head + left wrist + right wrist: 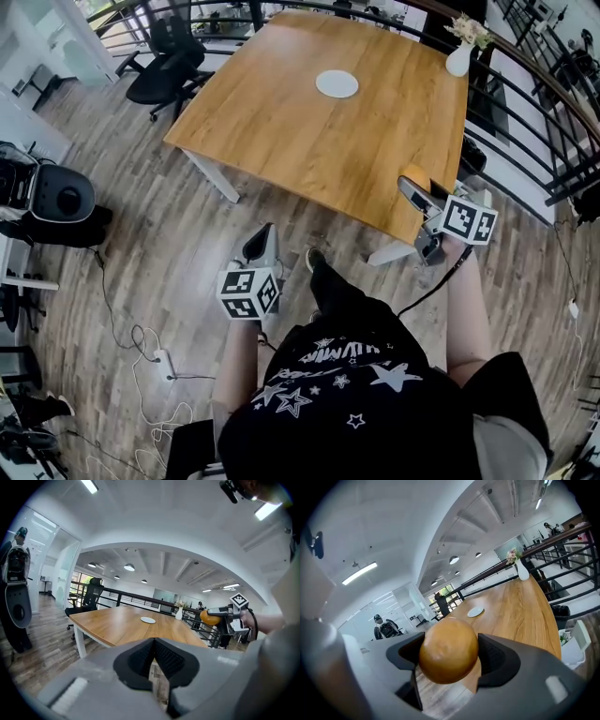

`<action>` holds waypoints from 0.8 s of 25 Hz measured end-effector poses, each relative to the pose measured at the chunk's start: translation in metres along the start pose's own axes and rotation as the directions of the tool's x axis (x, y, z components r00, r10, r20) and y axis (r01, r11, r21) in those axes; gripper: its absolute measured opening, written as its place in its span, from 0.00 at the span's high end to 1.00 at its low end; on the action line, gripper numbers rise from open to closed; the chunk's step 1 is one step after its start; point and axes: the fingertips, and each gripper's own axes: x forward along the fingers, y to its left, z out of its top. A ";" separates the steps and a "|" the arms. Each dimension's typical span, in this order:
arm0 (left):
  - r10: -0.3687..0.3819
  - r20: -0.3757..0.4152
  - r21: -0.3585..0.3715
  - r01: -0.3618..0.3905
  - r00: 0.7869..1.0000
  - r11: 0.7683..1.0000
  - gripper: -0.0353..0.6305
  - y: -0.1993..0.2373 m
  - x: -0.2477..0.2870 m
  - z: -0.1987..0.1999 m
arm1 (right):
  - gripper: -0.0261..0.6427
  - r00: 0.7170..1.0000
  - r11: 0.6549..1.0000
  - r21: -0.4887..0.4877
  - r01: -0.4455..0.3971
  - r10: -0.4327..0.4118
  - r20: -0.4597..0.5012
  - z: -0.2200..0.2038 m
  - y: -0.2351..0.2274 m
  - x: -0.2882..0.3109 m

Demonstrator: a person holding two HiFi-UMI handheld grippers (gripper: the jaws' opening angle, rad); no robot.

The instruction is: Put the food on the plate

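Head view, right gripper (411, 186) outstretched at table (309, 141) edge, jaws gripping bun (448, 651)

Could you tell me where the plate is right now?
In the head view, the plate sits on the table, toward its far edge, left of the vase.

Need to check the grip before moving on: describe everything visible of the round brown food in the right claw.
The food is a smooth, round, golden-brown ball, like a bun or fruit, slightly glossy and apparently whole. It sits between the right claw's dark ribbed pads, which press it on both sides, and it is held in the air over the near edge of the wooden table. Nothing else touches it.
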 end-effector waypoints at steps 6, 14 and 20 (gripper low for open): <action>0.004 0.013 0.014 -0.004 1.000 1.000 0.94 0.027 0.023 0.022 | 0.43 1.000 1.000 0.005 -0.017 0.017 0.018 0.024 0.002 0.042; -0.026 0.007 0.018 0.026 1.000 1.000 0.94 0.049 0.079 0.051 | 0.43 0.999 1.000 0.016 0.017 -0.018 0.029 0.066 -0.026 0.090; -0.059 -0.005 0.042 0.060 0.998 0.997 0.94 0.060 0.117 0.074 | 0.43 0.999 0.999 0.017 0.031 -0.031 0.036 0.092 -0.036 0.125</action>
